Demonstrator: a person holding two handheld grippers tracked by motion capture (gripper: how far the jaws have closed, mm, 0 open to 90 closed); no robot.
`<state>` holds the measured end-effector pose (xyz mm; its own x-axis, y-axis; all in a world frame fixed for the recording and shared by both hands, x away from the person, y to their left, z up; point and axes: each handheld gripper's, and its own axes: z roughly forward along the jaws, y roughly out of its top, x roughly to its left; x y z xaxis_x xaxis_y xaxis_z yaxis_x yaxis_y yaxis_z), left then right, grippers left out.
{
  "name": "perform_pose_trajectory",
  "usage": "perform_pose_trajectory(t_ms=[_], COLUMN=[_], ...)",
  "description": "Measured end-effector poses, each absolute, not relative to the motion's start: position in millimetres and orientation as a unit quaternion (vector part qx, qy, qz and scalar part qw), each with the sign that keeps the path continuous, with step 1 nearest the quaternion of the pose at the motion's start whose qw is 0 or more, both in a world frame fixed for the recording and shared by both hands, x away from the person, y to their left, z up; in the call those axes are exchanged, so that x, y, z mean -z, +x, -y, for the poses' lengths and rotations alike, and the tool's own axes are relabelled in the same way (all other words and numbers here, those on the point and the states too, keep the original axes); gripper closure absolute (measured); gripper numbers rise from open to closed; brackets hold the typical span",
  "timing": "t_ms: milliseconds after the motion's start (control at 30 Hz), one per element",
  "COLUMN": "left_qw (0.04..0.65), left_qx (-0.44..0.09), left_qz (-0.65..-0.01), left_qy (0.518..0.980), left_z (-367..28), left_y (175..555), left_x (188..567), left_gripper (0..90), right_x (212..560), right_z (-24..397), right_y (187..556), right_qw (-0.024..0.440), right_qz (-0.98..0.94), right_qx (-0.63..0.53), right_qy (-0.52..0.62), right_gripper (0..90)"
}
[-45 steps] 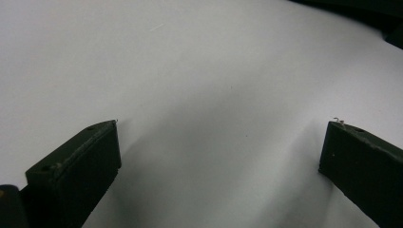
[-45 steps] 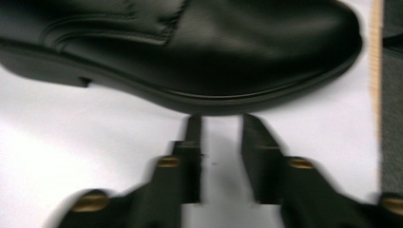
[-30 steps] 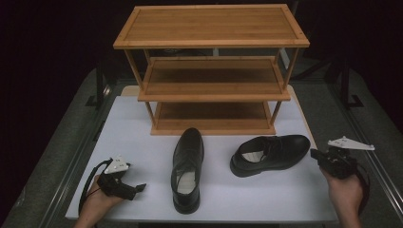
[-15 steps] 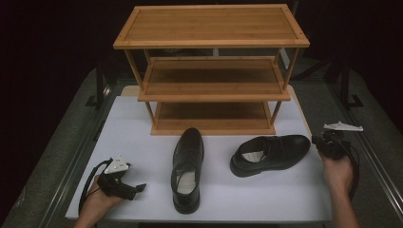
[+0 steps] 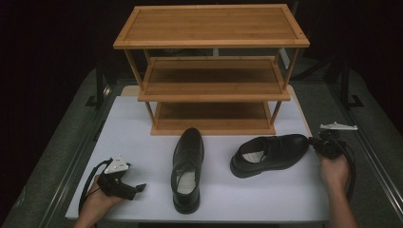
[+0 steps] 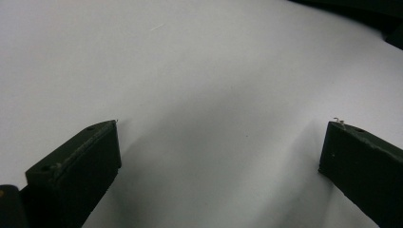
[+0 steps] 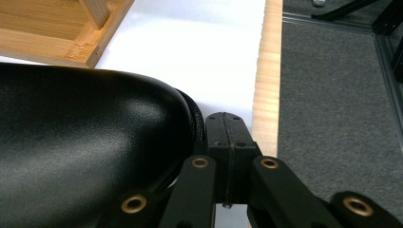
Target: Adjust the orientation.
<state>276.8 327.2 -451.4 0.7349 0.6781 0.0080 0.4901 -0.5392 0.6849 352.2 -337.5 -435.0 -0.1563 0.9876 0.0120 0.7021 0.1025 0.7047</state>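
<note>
Shoes: two black leather shoes on the white table (image 5: 142,118), both in front of the rack.
Rack: one wooden shoe rack (image 5: 211,71) with three shelves, standing at the far middle of the table.
Tongs: two, one in each hand.
Left shoe (image 5: 187,166): lies with its toe toward the rack and its heel toward the person.
Right shoe (image 5: 268,153): lies crosswise, its toe pointing to the right.
Left tongs (image 5: 138,188): low at the near left of the table, jaws spread wide with bare white table between them in the left gripper view; well apart from the left shoe, which lies to their right.
Right tongs (image 5: 317,145): at the right edge of the table, jaws pressed together in the right gripper view, with nothing between them.
Right shoe and right tongs: the closed tips sit just beside the rounded toe; whether they touch cannot be told.
</note>
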Motion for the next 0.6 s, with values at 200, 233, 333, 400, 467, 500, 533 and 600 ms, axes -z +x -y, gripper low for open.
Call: perform_pose_trajectory(t_ms=[200,233,333,400,467,500,533,600], left_qw=[0.342,0.343,0.343,0.343,0.343,0.343,0.343,0.342], left_qx=[-0.138,-0.138,-0.138,-0.138,-0.138,-0.138,-0.138,-0.137], left_qz=[-0.337,-0.337,-0.337,-0.337,-0.337,-0.338,-0.338,-0.337], left_qy=[0.866,0.866,0.866,0.866,0.866,0.866,0.866,0.866], left_z=[-327.1,-327.1,-327.1,-327.1,-327.1,-327.2,-327.2,-327.3], left_y=[276.8,276.7,276.8,276.7,276.8,276.8,276.8,276.8], left_x=[451.5,451.5,451.5,451.6,451.6,451.5,451.5,451.4], left_gripper=[0.0,0.0,0.0,0.0,0.0,0.0,0.0,0.0], right_x=[435.0,434.8,433.5,436.7,438.5,438.4,438.5,439.2], right_z=[334.4,334.1,335.4,335.1,335.6,336.6,336.9,337.3], right_y=[362.2,363.8,371.0,374.8,375.1,374.7,374.4,373.3], right_qw=[0.236,0.236,0.244,0.238,0.238,0.235,0.234,0.235], right_qz=[-0.707,-0.706,-0.703,-0.705,-0.705,-0.704,-0.705,-0.705], right_qx=[-0.299,-0.300,-0.298,-0.296,-0.298,-0.301,-0.300,-0.304], right_qy=[0.596,0.596,0.598,0.599,0.598,0.598,0.598,0.597], right_gripper=[89.9,89.9,89.9,89.9,89.9,89.9,89.9,90.0])
